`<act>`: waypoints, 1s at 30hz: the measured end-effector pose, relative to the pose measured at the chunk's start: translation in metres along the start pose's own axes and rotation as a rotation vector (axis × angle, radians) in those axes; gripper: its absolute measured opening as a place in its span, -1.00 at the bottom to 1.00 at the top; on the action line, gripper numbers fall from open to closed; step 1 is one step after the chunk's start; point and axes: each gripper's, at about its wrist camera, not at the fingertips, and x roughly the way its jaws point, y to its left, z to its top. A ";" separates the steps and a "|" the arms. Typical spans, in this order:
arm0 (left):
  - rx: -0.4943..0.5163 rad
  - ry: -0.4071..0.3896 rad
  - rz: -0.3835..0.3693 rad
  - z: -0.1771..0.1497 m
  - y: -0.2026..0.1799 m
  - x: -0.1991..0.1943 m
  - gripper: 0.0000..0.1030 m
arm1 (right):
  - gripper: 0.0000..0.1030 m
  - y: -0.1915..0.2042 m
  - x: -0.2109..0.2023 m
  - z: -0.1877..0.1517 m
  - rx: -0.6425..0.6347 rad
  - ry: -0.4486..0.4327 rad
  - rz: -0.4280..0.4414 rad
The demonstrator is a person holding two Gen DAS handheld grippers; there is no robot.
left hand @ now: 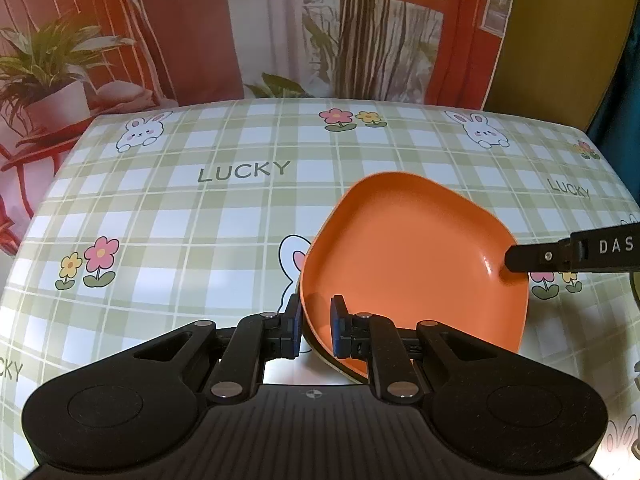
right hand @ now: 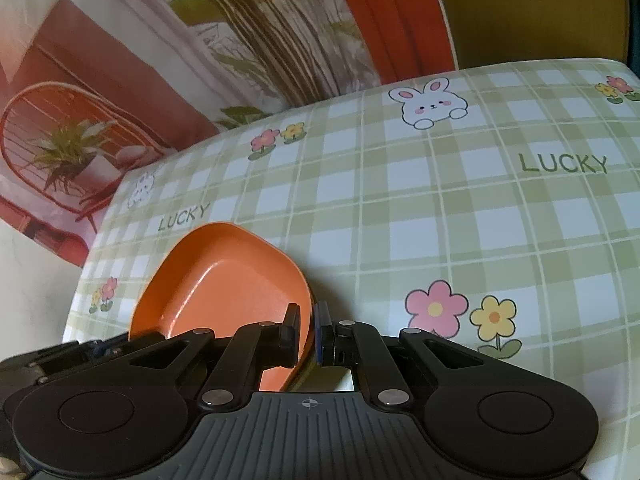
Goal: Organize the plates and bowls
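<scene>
An orange square plate with rounded corners (left hand: 412, 264) (right hand: 224, 280) is above the checked tablecloth, tilted. My left gripper (left hand: 316, 330) is shut on the plate's near left rim, one pad inside and one outside. My right gripper (right hand: 308, 332) is shut on the opposite rim; in the left wrist view its black finger (left hand: 520, 258) comes in from the right onto that rim. A pale rim with a dark edge (left hand: 320, 356) shows just under the orange plate's near side; what it belongs to is hidden. Part of the left gripper (right hand: 80, 350) shows at the lower left of the right wrist view.
The table (left hand: 200, 216) wears a green and white checked cloth with bunnies, flowers and the word LUCKY. Its far edge (left hand: 320, 100) meets a printed backdrop (left hand: 180, 32) of a red chair, plant and window. The left edge (right hand: 80, 280) drops off beside the plate.
</scene>
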 end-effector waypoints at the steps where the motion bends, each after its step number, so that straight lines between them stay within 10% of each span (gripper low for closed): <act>1: -0.003 0.000 -0.002 0.000 0.001 0.000 -0.70 | -0.86 0.000 0.000 -0.001 -0.001 0.003 -0.002; 7: -0.023 0.004 -0.010 -0.001 0.005 0.000 -0.68 | -0.79 0.001 -0.001 -0.003 -0.011 0.009 -0.016; 11: -0.042 -0.012 -0.014 -0.001 0.006 -0.006 -0.28 | -0.76 0.000 -0.010 -0.004 -0.027 -0.014 -0.027; 30: -0.045 -0.150 -0.090 0.000 -0.064 -0.065 -0.22 | -0.76 -0.036 -0.090 -0.012 -0.169 -0.193 -0.067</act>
